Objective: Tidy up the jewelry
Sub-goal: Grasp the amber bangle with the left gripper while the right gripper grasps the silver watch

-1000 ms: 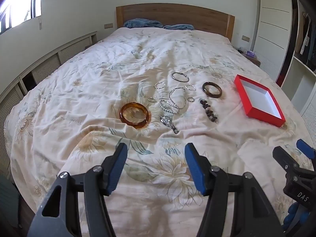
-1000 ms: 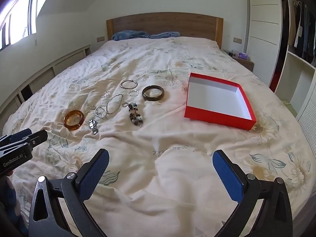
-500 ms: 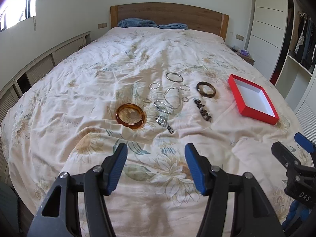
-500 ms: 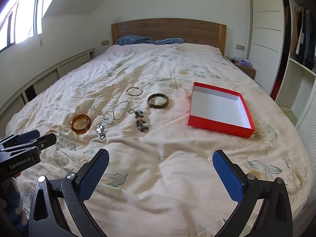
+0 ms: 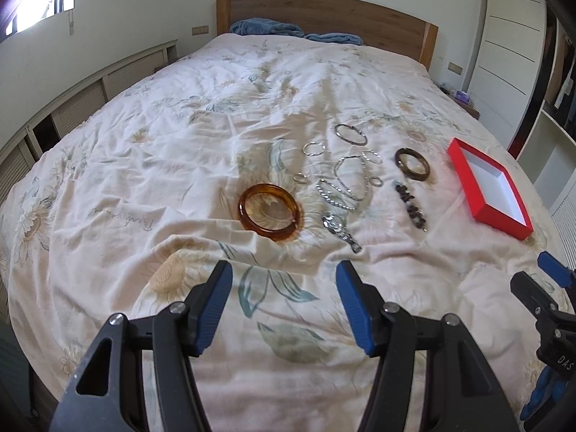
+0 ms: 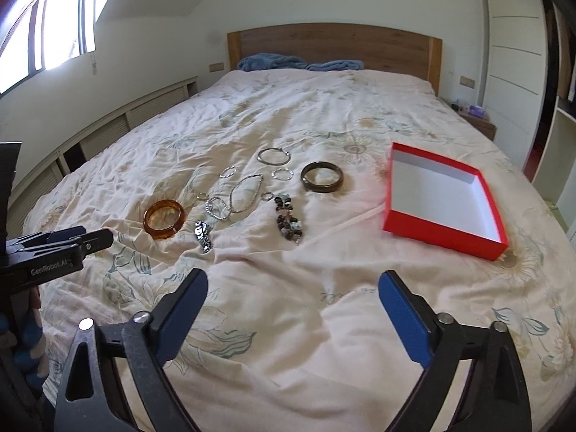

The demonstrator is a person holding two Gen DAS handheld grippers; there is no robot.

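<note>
Jewelry lies on a floral bedspread: an amber bangle [image 5: 269, 211] [image 6: 165, 219], a dark brown bangle [image 5: 412, 164] [image 6: 322, 177], a bead bracelet [image 5: 410, 206] [image 6: 288, 220], a silver watch [image 5: 340, 232] [image 6: 202, 234], chains [image 5: 340, 189] and several silver rings. An empty red box [image 5: 489, 189] [image 6: 444, 199] with a white inside sits to the right. My left gripper [image 5: 282, 284] is open and empty, just short of the amber bangle. My right gripper [image 6: 292, 297] is open and empty, nearer than the beads and box.
The wooden headboard [image 6: 334, 48] and blue pillows [image 6: 288, 62] are at the far end. White wardrobes [image 6: 518, 54] and open shelves stand on the right. Low cabinets [image 5: 90, 90] line the left wall under a window.
Both grippers have moved forward and lower toward the jewelry, so it looks larger. The left one has turned a little to the left. Both jaws stay open.
</note>
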